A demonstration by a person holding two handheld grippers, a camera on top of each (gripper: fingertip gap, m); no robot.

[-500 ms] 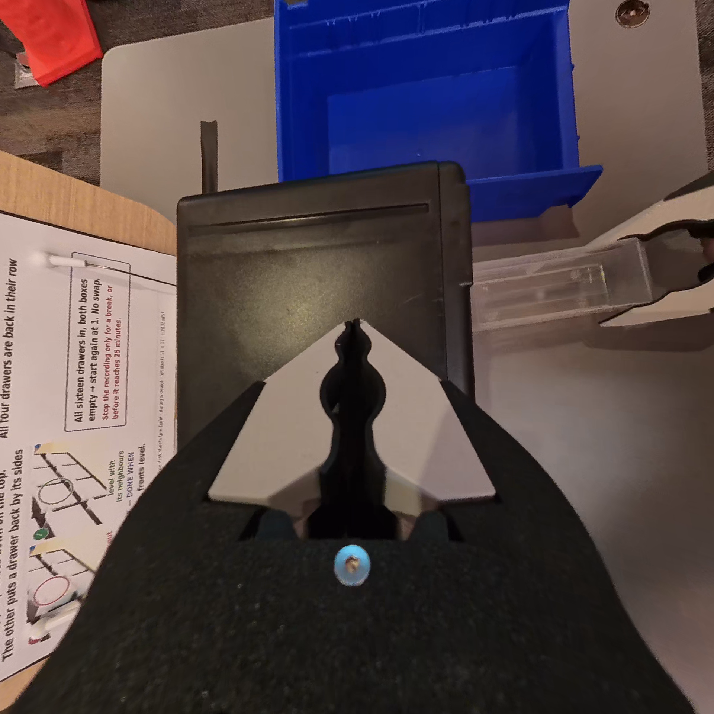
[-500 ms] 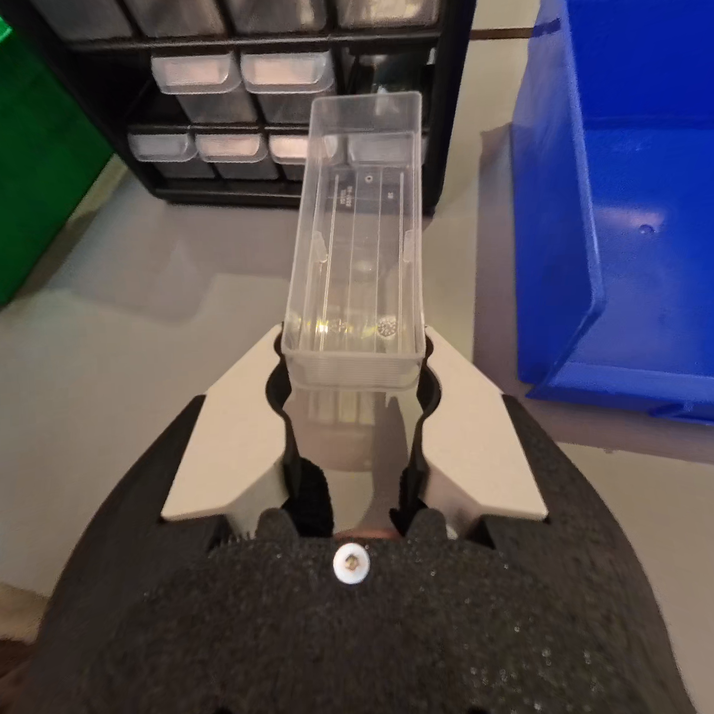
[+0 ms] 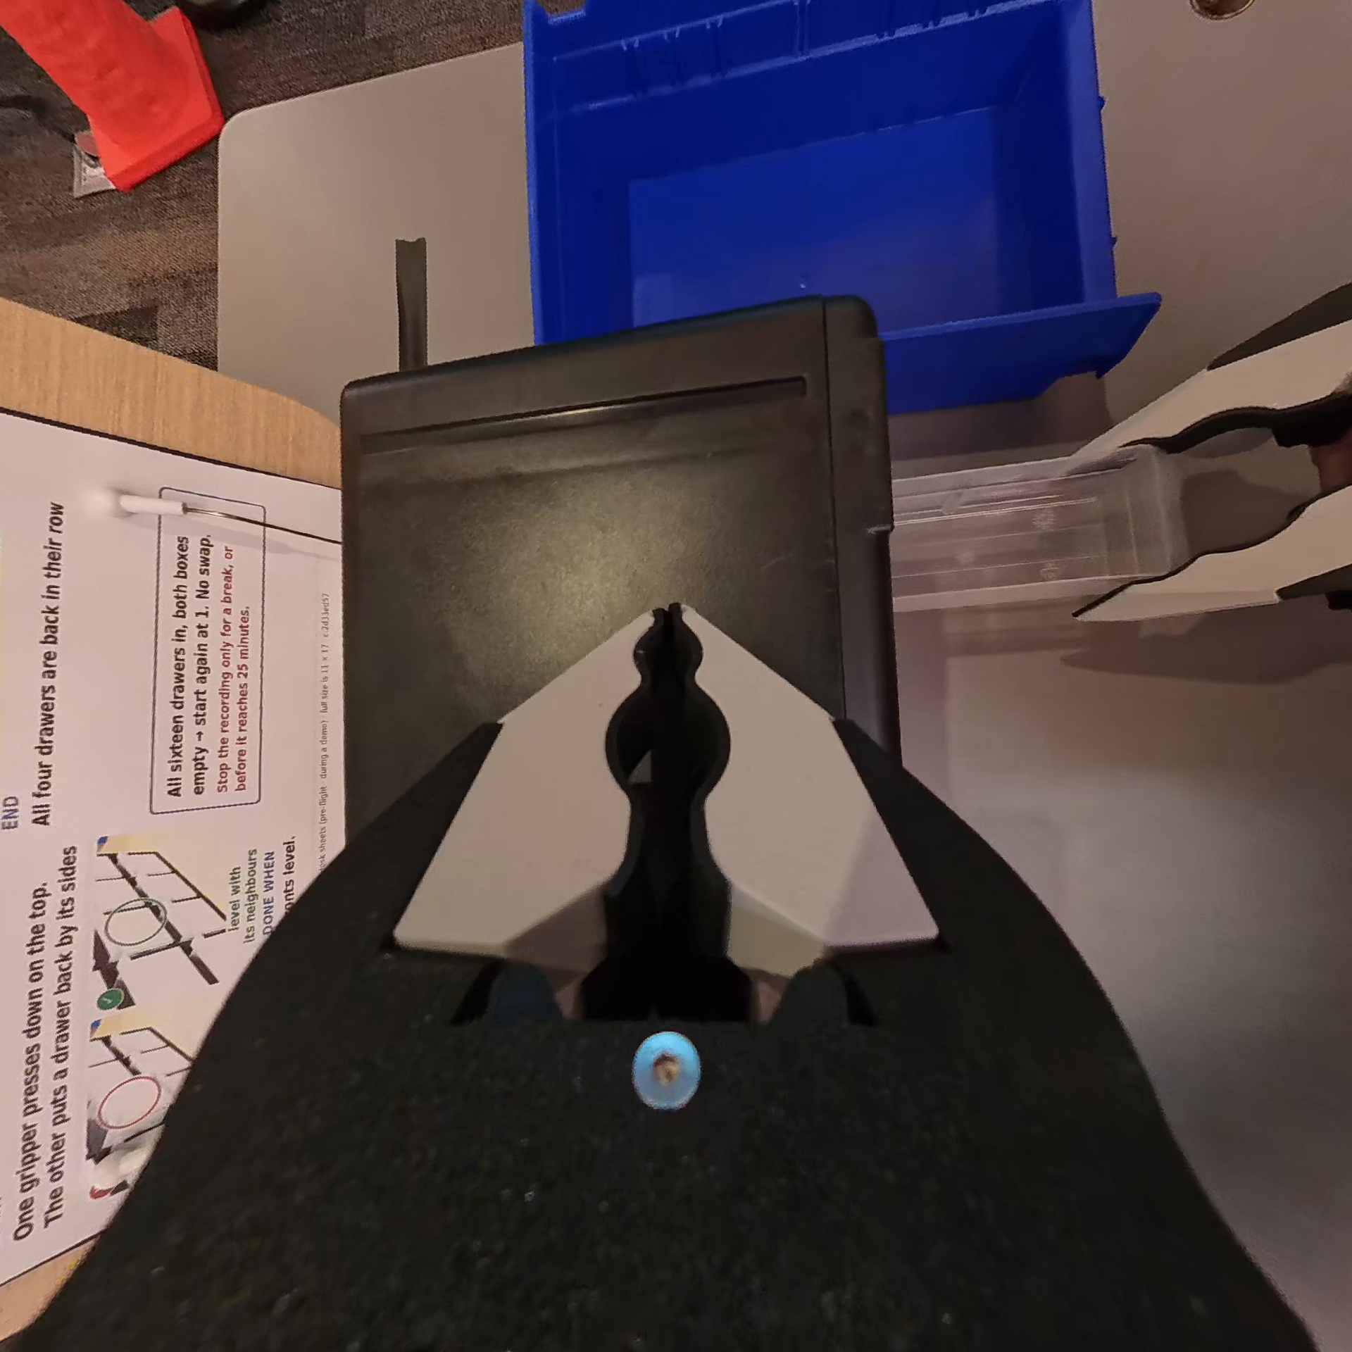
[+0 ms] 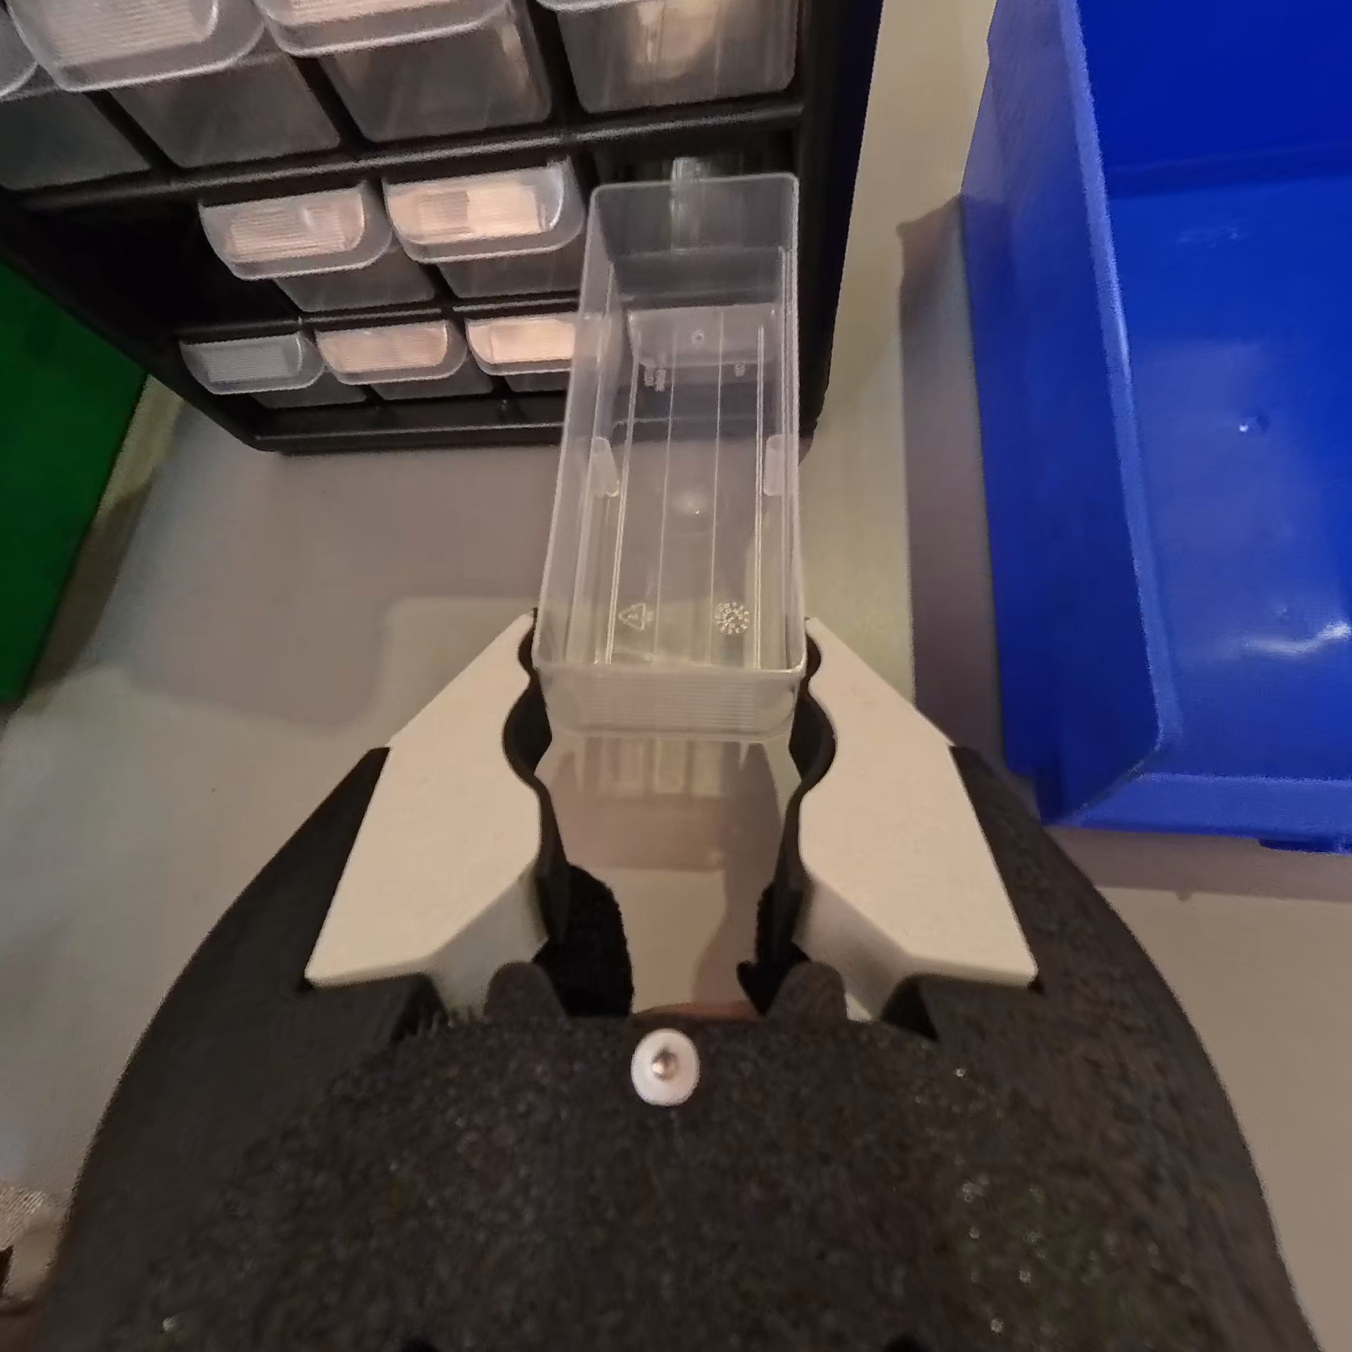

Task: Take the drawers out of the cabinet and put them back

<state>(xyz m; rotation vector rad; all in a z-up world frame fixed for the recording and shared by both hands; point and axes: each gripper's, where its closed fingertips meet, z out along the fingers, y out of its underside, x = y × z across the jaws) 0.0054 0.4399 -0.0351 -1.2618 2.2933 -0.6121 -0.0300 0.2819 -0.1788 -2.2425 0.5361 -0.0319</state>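
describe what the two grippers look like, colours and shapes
Both look alike: a wide black body with a grainy, foam-like surface, and two pale grey angular fingers with wavy black inner edges. The left gripper has a light blue screw washer at centre; the right gripper has a white one. No cables or sleeves show.

The left hand-held gripper point(image 3: 669, 611) points forward and down, its two pale fingers point(image 3: 556, 797) pressed together so the tips meet with nothing between them. The right hand-held gripper point(image 4: 669, 658) has its fingers point(image 4: 453, 790) spread apart and clamped on the sides of a clear drawer point(image 4: 680, 468), held by its near end. From the left wrist view, the right one reaches in from the right edge.
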